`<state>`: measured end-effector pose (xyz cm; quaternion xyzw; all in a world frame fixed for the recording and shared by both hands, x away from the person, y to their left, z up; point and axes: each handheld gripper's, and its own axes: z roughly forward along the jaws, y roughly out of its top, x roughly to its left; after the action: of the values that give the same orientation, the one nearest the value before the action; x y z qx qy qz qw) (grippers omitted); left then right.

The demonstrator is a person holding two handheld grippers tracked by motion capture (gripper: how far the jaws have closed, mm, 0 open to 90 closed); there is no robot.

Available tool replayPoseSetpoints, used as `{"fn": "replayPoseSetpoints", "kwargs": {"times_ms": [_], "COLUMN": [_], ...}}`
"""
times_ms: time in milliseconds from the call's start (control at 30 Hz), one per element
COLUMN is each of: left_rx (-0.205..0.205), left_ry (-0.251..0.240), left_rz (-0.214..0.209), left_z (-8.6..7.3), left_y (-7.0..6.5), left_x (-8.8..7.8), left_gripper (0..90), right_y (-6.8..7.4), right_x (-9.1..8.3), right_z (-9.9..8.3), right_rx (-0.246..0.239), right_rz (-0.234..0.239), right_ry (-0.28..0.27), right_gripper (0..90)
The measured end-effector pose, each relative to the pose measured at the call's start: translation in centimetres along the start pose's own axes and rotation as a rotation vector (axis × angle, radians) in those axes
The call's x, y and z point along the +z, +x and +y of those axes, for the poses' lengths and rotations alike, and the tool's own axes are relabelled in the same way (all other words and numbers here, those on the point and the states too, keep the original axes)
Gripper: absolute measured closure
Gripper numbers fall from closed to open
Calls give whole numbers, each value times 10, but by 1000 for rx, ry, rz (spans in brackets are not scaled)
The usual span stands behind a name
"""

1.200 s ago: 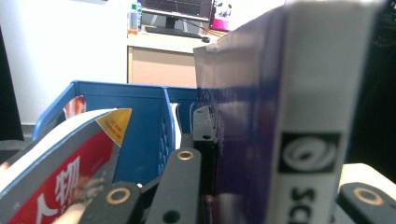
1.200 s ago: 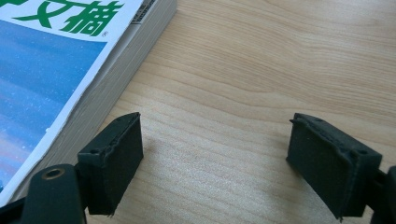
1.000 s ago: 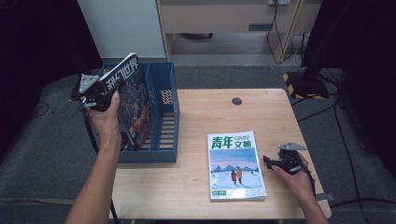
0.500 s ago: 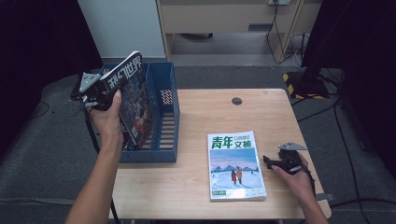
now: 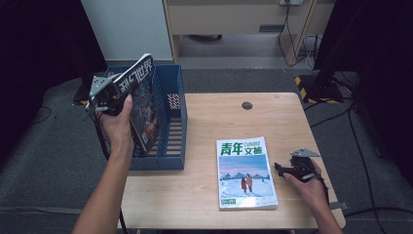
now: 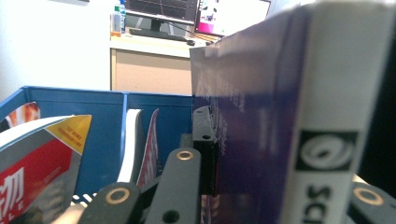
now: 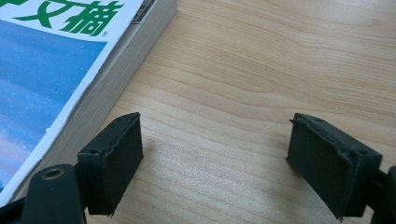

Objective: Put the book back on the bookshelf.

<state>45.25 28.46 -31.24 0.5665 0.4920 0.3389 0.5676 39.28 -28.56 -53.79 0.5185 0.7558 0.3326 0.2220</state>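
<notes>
We see the left gripper (image 5: pixel 113 92) clamped on a dark magazine (image 5: pixel 141 105), held in the air above the blue file box (image 5: pixel 178 117) at the left edge of the tabletop (image 5: pixel 214 195). The magazine stands on edge and is tilted: its white spine faces up, and its long axis climbs from the gripper up and away toward the far end of the box, while the cover hangs down into the near compartment. In the left gripper view the spine (image 6: pixel 336 116) rises close beside the jaws, and at least two other magazines (image 6: pixel 42 158) already lean in the box behind a blue divider. The right gripper (image 5: pixel 287 170) rests low over the tabletop with its jaws spread wide and nothing between them, just to the right of a second magazine (image 5: pixel 246 173) with a green title and a snowy scene. That one lies flat, cover up, its long axis running from the near edge toward the far edge. We count two grippers, one file box, one magazine in hand and one on the tabletop.
</notes>
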Motion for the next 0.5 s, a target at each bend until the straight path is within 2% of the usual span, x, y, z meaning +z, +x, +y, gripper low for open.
{"fn": "replayPoseSetpoints", "kwargs": {"times_ms": [233,500], "left_rx": [2,-4], "left_ry": [-4,19], "left_rz": [6,14], "left_z": [-3,-13], "left_y": [2,6], "left_x": [1,5], "left_gripper": [820,820], "right_y": [0,0], "right_x": [0,0], "right_z": [0,0], "right_rx": [0,0], "right_rz": [0,0], "right_ry": [0,0], "right_gripper": [180,180]}}
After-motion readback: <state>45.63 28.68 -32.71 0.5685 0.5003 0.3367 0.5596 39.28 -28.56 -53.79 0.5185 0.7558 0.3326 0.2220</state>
